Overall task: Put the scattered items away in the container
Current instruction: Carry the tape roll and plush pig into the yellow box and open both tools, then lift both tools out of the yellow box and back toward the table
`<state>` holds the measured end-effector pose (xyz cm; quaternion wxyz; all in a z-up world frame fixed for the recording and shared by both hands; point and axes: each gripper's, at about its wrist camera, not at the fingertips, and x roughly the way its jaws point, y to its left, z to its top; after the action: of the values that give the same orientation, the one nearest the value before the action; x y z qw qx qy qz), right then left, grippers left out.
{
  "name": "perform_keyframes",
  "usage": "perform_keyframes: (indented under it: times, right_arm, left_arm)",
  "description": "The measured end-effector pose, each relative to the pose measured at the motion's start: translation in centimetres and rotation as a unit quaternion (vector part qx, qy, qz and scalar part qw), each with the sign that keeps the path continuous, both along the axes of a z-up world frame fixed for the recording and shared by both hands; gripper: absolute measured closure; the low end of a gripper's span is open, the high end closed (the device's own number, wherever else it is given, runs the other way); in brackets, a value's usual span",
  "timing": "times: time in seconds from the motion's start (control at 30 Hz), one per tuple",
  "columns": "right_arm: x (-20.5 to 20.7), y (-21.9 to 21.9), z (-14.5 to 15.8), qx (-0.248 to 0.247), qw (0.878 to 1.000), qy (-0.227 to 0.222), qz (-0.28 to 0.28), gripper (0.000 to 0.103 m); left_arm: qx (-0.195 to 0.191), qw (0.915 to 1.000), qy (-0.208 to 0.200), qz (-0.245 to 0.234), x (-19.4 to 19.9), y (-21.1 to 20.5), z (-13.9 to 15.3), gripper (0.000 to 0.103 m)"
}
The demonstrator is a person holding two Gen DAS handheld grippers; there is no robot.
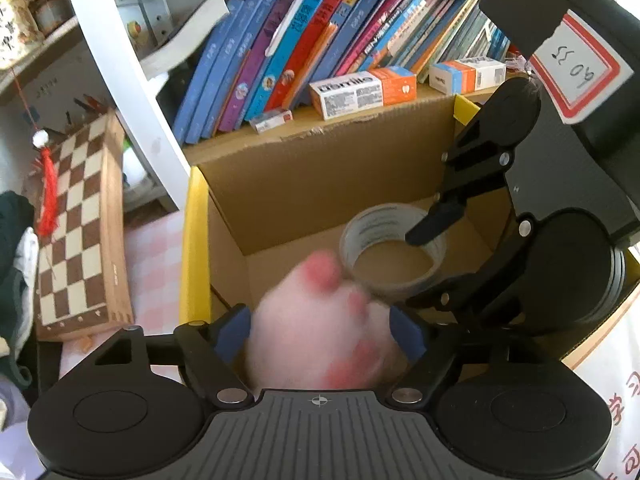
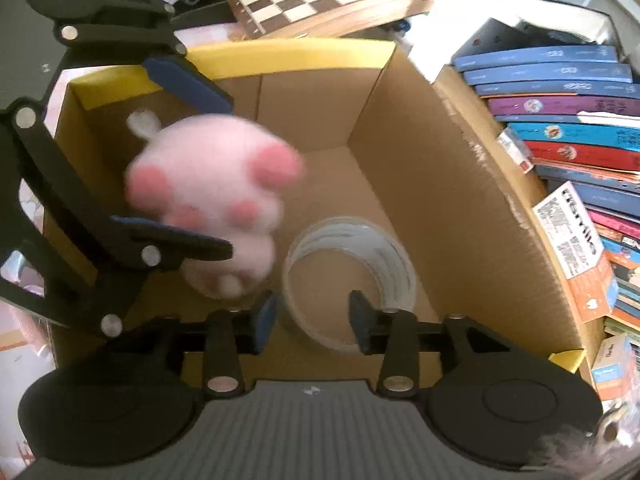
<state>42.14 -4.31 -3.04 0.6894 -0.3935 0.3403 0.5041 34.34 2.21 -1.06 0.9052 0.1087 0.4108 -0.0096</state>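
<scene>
Fingers (image 1: 234, 334) of the left gripper (image 1: 320, 332) stand wide apart with the pink plush (image 1: 316, 332) between them; the toy is blurred, and whether the blue pads press it or merely flank it cannot be told. From the right wrist view the same plush (image 2: 212, 184) sits between the left gripper's (image 2: 188, 160) two blue-tipped fingers (image 2: 184, 80), above the box's left side, with a small white tag at its top.

Right gripper (image 2: 312, 316) is also partly open, its fingers (image 2: 264, 316) set to either side of the near rim of the tape roll (image 2: 352, 276). The roll looks clear and lies on the floor of the box (image 2: 460, 200), near its middle. In the left wrist view one right finger (image 1: 436, 224) reaches into the roll's (image 1: 394, 252) open centre, the other passing outside its wall; contact cannot be judged.

Box is brown cardboard with yellow flaps, open at the top. Behind it stands a row of books (image 1: 320, 48) with small cartons (image 1: 360, 92) on the back flap. A chessboard (image 1: 80, 232) leans just beyond the box's left side.
</scene>
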Motion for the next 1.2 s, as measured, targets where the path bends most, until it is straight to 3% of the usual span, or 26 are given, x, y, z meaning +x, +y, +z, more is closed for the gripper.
perform_keyframes:
  times: [0.13,0.37,0.57,0.73,0.97,1.2]
  right_arm:
    - [0.2,-0.6,1.2,0.027,0.999,-0.013,-0.018,0.041]
    - [0.4,-1.7,3.7,0.082,0.995,-0.017,-0.053,0.034]
    - [-0.9,-2.5,5.5,0.129,0.988,-0.051,-0.074,0.033]
    - [-2.7,-4.2,7.6,0.176,0.976,-0.077,-0.107,0.025]
    - [-6.3,-7.2,10.4,0.229,0.955,-0.105,-0.159,0.021]
    - [-10.5,-9.2,11.5,0.255,0.934,-0.118,-0.221,0.017]
  left_arm:
    - [0.011,0.9996,-0.024,0.001,-0.5,0.0,1.2,0.013]
    - [0.007,0.998,-0.062,0.006,-1.6,-0.1,3.3,0.011]
    - [0.01,0.9948,-0.102,0.007,-3.7,-0.4,5.1,0.011]
    - [0.0,0.9902,-0.139,0.016,-6.3,0.2,6.8,0.011]
    - [-0.018,0.9835,-0.177,0.036,-10.3,1.7,8.6,0.006]
    - [-0.063,0.976,-0.198,0.066,-14.2,3.2,9.0,0.005]
